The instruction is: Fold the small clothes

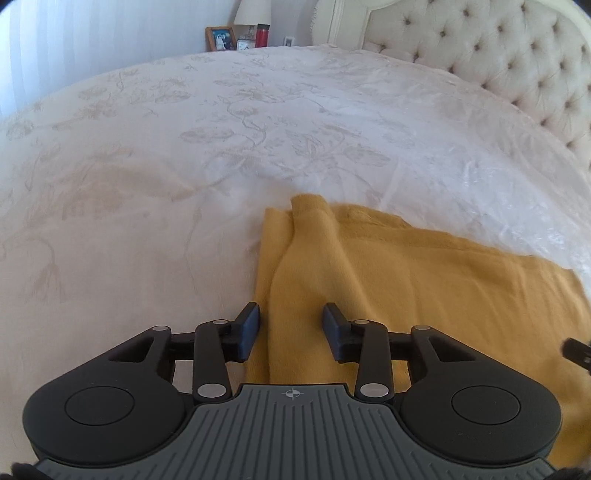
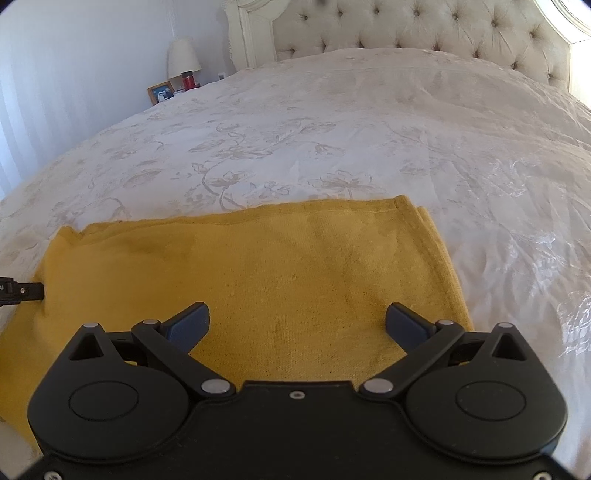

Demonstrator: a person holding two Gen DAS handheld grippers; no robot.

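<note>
A mustard-yellow knit garment (image 2: 258, 273) lies spread flat on the white floral bedspread (image 2: 332, 140). In the left wrist view the garment (image 1: 406, 273) has a raised fold along its left side. My left gripper (image 1: 291, 317) is open and empty, its fingers straddling that left edge fold just above the cloth. My right gripper (image 2: 297, 321) is wide open and empty over the garment's near right part. The left gripper's tip (image 2: 22, 291) shows at the garment's left edge in the right wrist view.
A tufted cream headboard (image 2: 424, 33) stands at the far end of the bed. A nightstand beyond the bed holds a lamp (image 2: 183, 59), a red cup (image 2: 189, 81) and a photo frame (image 2: 161, 92). White bedspread (image 1: 184, 147) stretches left of and beyond the garment.
</note>
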